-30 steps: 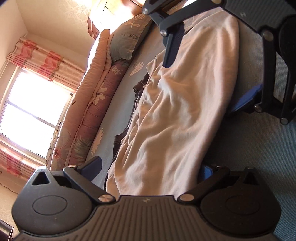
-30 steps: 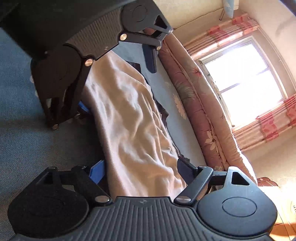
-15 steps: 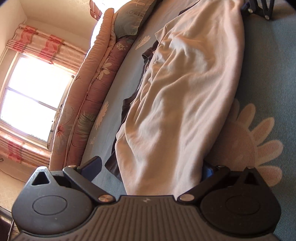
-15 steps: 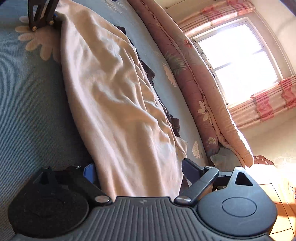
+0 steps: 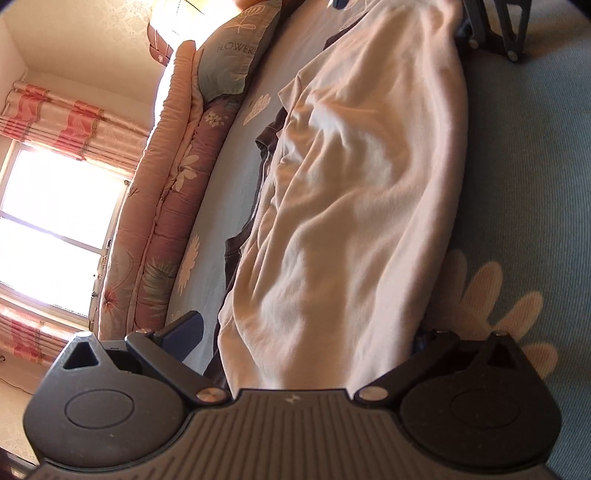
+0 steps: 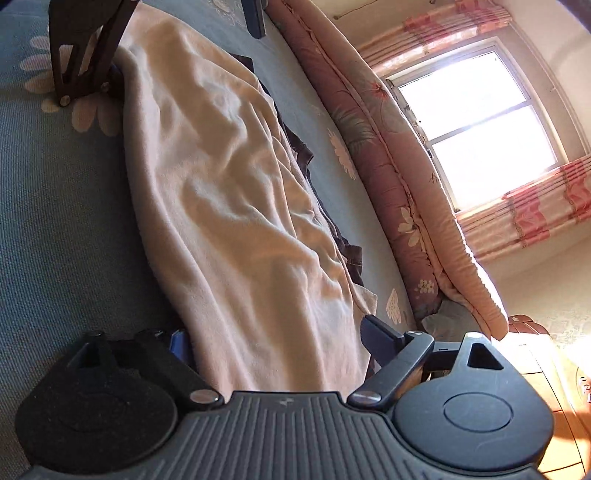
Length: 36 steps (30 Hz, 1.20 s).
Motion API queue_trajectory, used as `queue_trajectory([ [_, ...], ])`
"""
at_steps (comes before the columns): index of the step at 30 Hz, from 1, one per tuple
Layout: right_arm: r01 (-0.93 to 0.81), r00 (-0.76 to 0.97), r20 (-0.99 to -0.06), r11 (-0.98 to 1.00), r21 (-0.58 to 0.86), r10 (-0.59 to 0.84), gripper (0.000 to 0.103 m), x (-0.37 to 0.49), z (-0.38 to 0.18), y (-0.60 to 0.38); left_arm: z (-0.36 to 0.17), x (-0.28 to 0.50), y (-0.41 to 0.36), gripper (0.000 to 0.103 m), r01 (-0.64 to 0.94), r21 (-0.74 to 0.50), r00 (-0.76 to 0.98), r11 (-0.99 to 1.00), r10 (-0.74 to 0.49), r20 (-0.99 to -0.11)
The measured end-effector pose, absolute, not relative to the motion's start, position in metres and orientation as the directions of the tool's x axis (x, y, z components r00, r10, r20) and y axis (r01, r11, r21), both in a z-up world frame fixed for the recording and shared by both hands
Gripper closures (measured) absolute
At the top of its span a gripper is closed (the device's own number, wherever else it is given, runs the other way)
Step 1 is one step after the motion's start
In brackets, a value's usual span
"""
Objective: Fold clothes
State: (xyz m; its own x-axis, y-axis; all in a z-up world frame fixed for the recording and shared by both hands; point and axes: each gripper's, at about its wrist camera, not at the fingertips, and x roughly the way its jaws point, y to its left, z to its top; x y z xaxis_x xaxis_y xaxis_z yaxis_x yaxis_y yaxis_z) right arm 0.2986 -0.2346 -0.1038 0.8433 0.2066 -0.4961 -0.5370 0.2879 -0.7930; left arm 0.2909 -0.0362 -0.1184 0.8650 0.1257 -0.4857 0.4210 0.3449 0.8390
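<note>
A cream garment (image 5: pixel 369 184) lies as a long, wrinkled strip on the blue bedspread (image 5: pixel 535 184). A dark brown garment (image 5: pixel 266 147) shows from under its window-side edge. My left gripper (image 5: pixel 306 328) stands open at the near end, and the cloth runs between its wide-apart fingers. My right gripper (image 5: pixel 400 16) is at the far end. In the right wrist view the cream garment (image 6: pixel 229 184) runs away from my right gripper (image 6: pixel 277 332), which is open and straddles that end. The left gripper (image 6: pixel 184 44) sits at the top. The cloth hides one finger of each gripper.
A rolled pink floral quilt (image 5: pixel 162 206) lies along the bed's window side, with a grey pillow (image 5: pixel 232 59) beyond it. A bright window (image 6: pixel 472 122) with pink curtains stands behind. Bare flower-printed bedspread (image 6: pixel 55 221) stretches on the cloth's other side. Wooden furniture (image 6: pixel 561 406) is past the bed's end.
One second ago the two grippers stood close together. They have drawn apart along the garment, which now lies stretched out between them. Little differs over the last half second.
</note>
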Motion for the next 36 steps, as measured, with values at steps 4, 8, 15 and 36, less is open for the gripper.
queue_trajectory([
  [4, -0.523, 0.850, -0.509, 0.321, -0.789, 0.134, 0.009, 0.314, -0.103, -0.272, -0.120, 0.291, -0.023, 0.001, 0.425, 0.845, 0.852, 0.324, 0.171, -0.494],
  [8, -0.519, 0.855, -0.499, 0.261, -0.814, 0.143, 0.011, 0.312, -0.107, -0.255, -0.125, 0.294, -0.044, 0.001, 0.430, 0.873, 0.871, 0.229, 0.150, -0.468],
  [15, -0.555, 0.831, -0.520, 0.218, -0.803, 0.199, 0.017, 0.313, -0.108, -0.244, -0.128, 0.295, -0.044, 0.004, 0.444, 0.875, 0.867, 0.194, 0.151, -0.474],
  [36, -0.529, 0.844, -0.516, 0.065, -0.846, 0.148, 0.091, 0.291, -0.150, -0.242, -0.170, 0.273, -0.060, 0.103, 0.465, 0.877, 0.861, 0.121, 0.167, -0.480],
])
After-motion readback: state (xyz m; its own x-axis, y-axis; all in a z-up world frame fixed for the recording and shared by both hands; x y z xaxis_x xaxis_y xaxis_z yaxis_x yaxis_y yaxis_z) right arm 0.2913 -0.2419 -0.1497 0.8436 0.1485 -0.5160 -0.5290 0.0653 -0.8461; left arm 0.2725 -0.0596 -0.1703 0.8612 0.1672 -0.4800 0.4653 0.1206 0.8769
